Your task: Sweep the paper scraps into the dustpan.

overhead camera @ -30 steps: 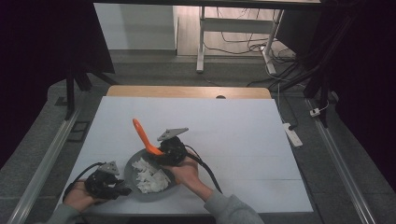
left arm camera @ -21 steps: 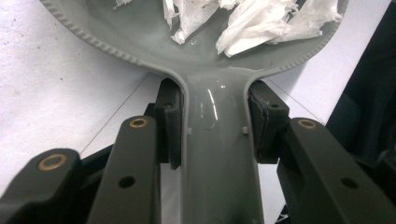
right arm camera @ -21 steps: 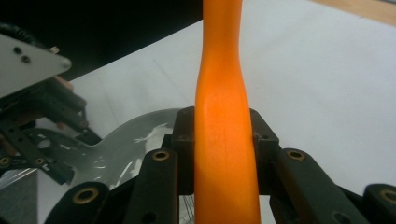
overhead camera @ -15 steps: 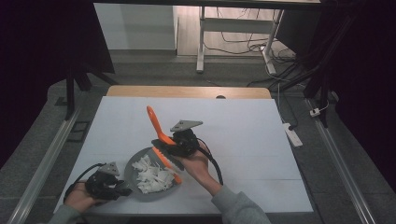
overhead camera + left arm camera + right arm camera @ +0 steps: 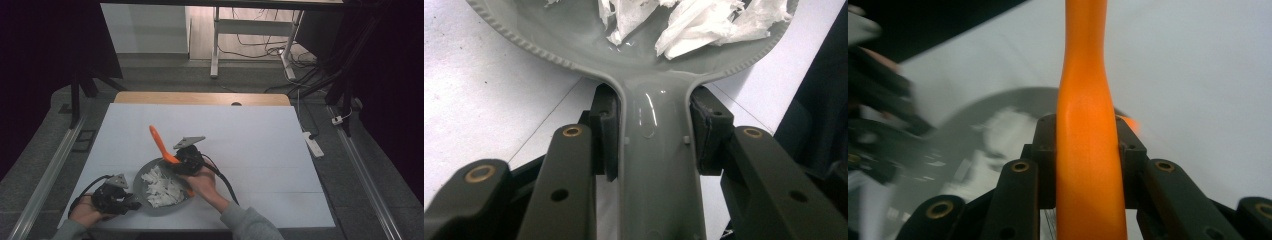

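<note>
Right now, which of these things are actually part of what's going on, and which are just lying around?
In use:
- grey pan, handle clamped in the left tongs
- white shreds in the pan
- orange utensil, held in the right tongs

Just lying about:
- power strip on the floor
- cables behind the table

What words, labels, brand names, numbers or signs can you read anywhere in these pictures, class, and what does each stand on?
None: no readable text on the grey pan, the orange utensil, the white table cover, or either set of tongs, left and right.
</note>
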`<state>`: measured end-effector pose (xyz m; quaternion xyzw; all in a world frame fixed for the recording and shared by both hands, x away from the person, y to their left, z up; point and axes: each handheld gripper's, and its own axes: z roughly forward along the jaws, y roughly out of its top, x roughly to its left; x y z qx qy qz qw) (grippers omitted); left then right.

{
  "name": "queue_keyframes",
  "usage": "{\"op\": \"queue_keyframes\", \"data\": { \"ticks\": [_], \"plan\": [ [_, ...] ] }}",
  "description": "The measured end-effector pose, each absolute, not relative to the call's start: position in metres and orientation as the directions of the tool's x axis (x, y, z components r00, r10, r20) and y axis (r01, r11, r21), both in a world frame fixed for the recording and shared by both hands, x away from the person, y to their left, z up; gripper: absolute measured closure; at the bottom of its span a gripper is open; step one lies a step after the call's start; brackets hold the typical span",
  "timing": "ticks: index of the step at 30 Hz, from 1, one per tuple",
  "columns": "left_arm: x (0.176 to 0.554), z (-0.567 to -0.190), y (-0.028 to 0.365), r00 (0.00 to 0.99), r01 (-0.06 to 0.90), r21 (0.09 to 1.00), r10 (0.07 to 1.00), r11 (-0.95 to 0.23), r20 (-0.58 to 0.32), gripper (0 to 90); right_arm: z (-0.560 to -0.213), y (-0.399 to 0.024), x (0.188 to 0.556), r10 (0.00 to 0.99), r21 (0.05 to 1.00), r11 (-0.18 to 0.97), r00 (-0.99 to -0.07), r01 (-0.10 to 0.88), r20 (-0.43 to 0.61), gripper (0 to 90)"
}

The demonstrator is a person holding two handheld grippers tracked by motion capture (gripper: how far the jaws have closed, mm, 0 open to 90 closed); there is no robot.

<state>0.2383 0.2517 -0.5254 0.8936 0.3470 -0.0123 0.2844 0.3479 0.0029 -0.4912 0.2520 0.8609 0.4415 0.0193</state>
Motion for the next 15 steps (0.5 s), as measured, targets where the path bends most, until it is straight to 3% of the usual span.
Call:
{"op": "queue_keyframes", "data": {
  "ticks": [5, 15],
  "plan": [
    [0.238, -0.526, 0.252, 0.759, 0.627, 0.501, 0.613, -0.596, -0.219, 61.3, -0.481, 0.02, 0.335, 0.389, 0.797, 0.472, -0.9, 0.378, 0.197, 70.3],
    [0.237, -0.527, 0.252, 0.754, 0.63, 0.512, 0.618, -0.584, -0.223, 61.3, -0.451, -0.015, 0.343, 0.453, 0.843, 0.403, -0.878, 0.356, 0.155, 70.3]
  ]
}}
